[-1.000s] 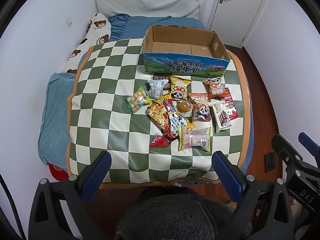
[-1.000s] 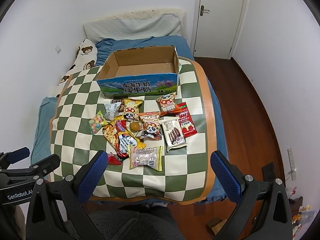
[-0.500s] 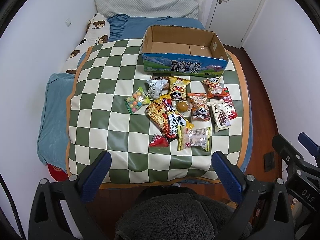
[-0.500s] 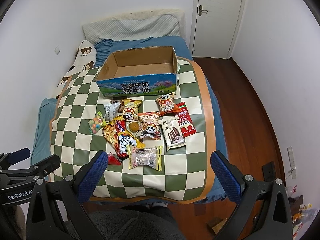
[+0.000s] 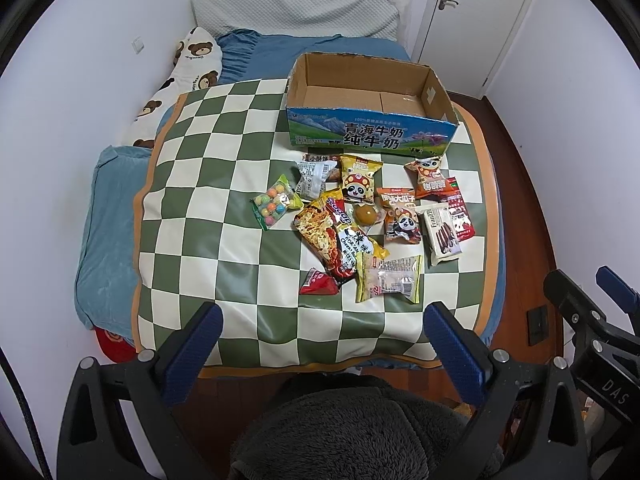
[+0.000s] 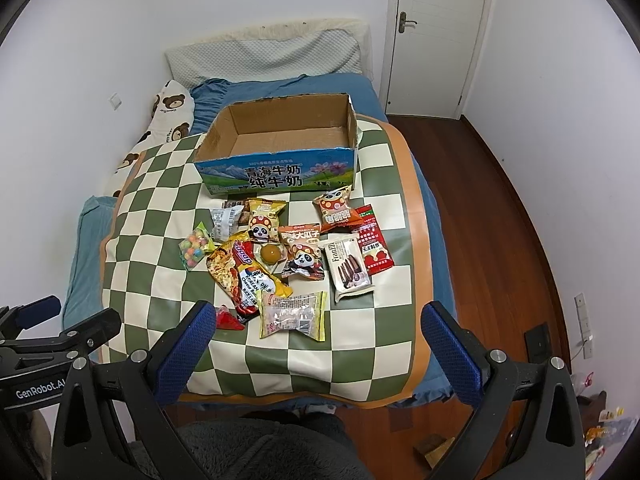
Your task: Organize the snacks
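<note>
Several snack packets lie in a cluster on the green-and-cream checkered mat (image 5: 224,184) (image 6: 152,264): a bag of coloured candy balls (image 5: 275,206) (image 6: 195,249), a long noodle packet (image 5: 334,236) (image 6: 244,276), a clear yellow-edged bun packet (image 5: 389,279) (image 6: 293,313), a Franzzi biscuit pack (image 5: 441,233) (image 6: 348,269) and panda-print bags (image 5: 357,183) (image 6: 304,254). Behind them stands an open, empty cardboard milk box (image 5: 370,110) (image 6: 280,152). My left gripper (image 5: 322,350) and right gripper (image 6: 316,350) are both open, empty, and held back above the mat's near edge.
The mat covers a blue bed (image 5: 108,248) with a bear-print pillow (image 5: 176,80) on the left and a grey pillow (image 5: 296,12) at the head. A white door (image 6: 436,32) and wooden floor (image 6: 492,208) lie to the right. A dark fleecy garment (image 5: 360,428) fills the bottom.
Both views have drifted very slightly; the snacks, the box and both open grippers stand as before.
</note>
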{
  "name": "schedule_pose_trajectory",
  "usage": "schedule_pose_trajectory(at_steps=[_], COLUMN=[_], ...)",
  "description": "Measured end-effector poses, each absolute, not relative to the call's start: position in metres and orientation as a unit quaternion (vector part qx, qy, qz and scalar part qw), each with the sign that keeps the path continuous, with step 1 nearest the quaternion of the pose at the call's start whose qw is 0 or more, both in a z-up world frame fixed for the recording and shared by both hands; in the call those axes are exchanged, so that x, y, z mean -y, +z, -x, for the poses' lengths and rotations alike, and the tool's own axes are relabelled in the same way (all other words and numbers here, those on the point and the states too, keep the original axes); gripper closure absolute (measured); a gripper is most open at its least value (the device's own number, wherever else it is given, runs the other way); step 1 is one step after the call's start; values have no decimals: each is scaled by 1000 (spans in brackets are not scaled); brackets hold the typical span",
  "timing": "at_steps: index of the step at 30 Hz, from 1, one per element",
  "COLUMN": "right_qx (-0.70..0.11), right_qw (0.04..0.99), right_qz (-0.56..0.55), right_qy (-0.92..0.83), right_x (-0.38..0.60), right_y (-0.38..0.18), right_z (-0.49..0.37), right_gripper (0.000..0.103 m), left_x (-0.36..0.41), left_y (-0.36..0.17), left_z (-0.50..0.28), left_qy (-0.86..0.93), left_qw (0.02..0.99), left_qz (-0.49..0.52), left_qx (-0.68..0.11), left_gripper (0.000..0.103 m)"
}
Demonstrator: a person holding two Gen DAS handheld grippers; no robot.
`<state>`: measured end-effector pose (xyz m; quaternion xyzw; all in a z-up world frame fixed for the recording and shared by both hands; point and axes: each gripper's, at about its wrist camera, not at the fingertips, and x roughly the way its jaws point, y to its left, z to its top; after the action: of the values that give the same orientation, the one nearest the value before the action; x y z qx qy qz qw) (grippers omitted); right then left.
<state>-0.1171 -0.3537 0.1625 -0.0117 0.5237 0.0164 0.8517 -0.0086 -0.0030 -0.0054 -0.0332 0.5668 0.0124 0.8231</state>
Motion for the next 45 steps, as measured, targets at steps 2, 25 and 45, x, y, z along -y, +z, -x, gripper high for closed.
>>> schedule_pose_trajectory(at_steps=[2, 25, 45], right_qx=[-524, -522, -628], right_qw=[852, 853, 774], right_qz=[11, 8, -76], right_qy=[17, 19, -9], right_x=[353, 349, 395], right_y=[164, 167, -34], right_z=[117, 119, 21], right_gripper=[0, 0, 0], left_x=[3, 1, -55], left_y=[-5, 2, -222], left_z=[8, 7, -130], left_qy=[13, 12, 72], left_qw=[823, 821, 658], left_qz=[34, 38, 253], left_qx=[-567, -570, -705], left_gripper=[0, 0, 0])
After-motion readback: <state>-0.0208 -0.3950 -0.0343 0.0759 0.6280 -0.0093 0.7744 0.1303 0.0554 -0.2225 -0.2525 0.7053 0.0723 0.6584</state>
